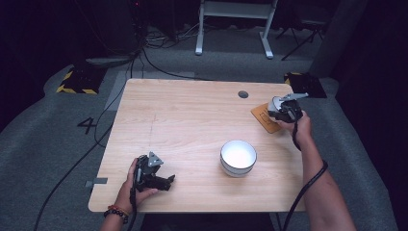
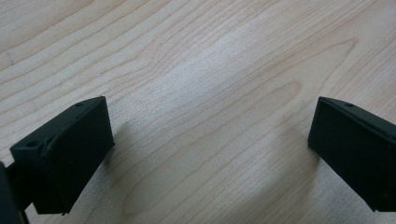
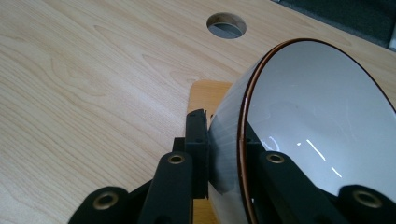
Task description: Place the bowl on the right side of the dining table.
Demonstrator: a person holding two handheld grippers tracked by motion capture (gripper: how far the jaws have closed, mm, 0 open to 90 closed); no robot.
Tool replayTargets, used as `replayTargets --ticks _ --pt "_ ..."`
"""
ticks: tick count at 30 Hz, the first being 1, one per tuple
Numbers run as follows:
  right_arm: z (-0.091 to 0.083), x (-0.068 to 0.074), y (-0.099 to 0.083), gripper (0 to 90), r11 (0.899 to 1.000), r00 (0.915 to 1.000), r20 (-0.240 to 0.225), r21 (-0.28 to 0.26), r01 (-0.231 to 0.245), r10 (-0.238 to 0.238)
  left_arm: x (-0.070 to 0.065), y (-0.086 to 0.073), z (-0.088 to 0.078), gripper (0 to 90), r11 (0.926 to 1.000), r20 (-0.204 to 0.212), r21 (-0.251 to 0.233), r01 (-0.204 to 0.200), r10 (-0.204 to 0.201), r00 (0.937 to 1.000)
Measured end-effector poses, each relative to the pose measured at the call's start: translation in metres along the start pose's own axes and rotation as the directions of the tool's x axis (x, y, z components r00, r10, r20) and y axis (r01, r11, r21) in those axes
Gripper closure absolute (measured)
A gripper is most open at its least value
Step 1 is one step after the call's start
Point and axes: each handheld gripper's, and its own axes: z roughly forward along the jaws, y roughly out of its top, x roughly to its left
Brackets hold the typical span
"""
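The right gripper view shows the right gripper (image 3: 224, 154) with its jaws clamped on the rim of a white bowl (image 3: 317, 130), one jaw on the outer wall and one inside, the bowl tipped on edge so its glossy inside faces the camera. A thin brown line runs round its lip. In the high view this bowl (image 1: 275, 103) sits at the right of the frame, held over an orange-brown mat (image 1: 263, 118) near the edge of the pale wooden surface (image 1: 192, 120), not far from a round cable hole (image 1: 243, 94). The bowl looks like glazed ceramic: stiff, smooth, likely slippery and breakable, with real weight hanging off a rim grip, so a firm pinch on the wall just below the lip seems the sensible hold. A second white bowl (image 1: 238, 157) with a dark rim stands upright lower in the frame. The left gripper (image 1: 156, 179) rests at the lower left, its jaws wide apart over bare wood grain, holding nothing.
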Motion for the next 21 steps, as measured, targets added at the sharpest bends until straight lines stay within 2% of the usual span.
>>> replayTargets --ticks 8,9,15,21 --pt "0.0082 -0.0009 -0.0058 80.6 1.000 0.9999 0.008 0.006 -0.014 0.014 0.0001 0.0000 0.0000 0.1 1.0000 0.000 0.000 -0.002 0.002 1.0000" --pt "0.0087 -0.0012 -0.0066 80.6 1.000 0.9999 0.013 0.002 0.000 0.000 0.0000 0.0000 0.0000 0.1 1.0000 0.000 0.000 -0.001 0.001 1.0000" --pt "0.0093 0.0016 -0.0062 80.5 1.000 0.9998 0.019 0.007 0.002 -0.002 0.0001 0.0000 0.0000 0.2 1.0000 0.000 0.000 -0.002 0.002 1.0000" --pt "0.0115 0.0030 -0.0072 80.9 1.000 1.0000 0.003 0.009 0.005 -0.005 0.0000 0.0000 0.0001 0.2 1.0000 0.004 0.000 -0.002 0.002 1.0000"
